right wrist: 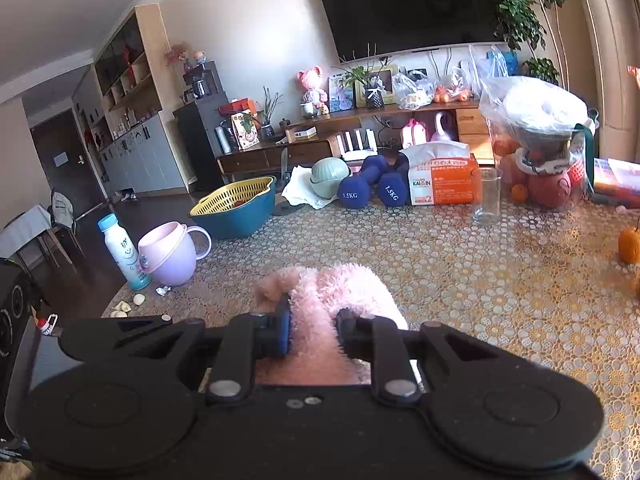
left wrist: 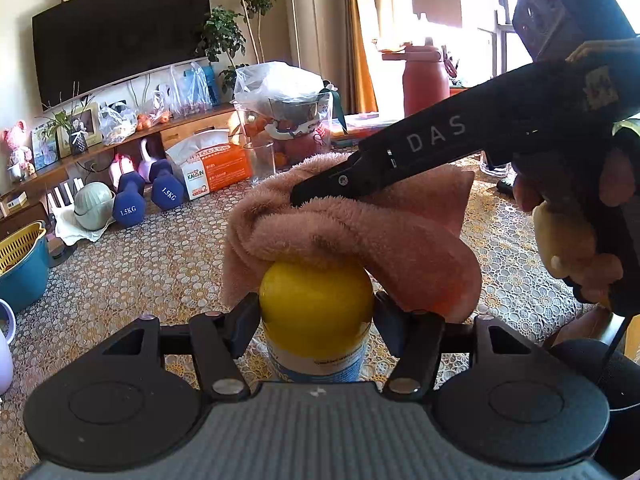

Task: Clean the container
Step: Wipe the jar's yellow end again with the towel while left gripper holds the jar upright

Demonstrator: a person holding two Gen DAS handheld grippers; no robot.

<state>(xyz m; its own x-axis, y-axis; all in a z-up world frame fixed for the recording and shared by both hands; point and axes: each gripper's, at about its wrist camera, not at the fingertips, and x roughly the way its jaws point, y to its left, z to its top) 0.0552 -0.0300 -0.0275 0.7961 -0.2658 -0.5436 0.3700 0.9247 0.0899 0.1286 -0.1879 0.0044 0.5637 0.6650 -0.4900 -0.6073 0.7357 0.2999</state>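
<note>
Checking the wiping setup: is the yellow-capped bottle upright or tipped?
Upright: the bottle stands between the left gripper's fingers, cap up, cloth draped over it.

the letters "das" stand in pale print along the black arm of the right gripper, seen from the left wrist camera. both blue dumbbells carry "1.5kg" in white on their end faces: the left dumbbell and the right dumbbell. the orange and white tissue box shows "kaisin" or something close to it, and a large "2" near its lower edge; its other print is too small to read. the label on the yellow-capped container is blurred and unreadable.
</note>
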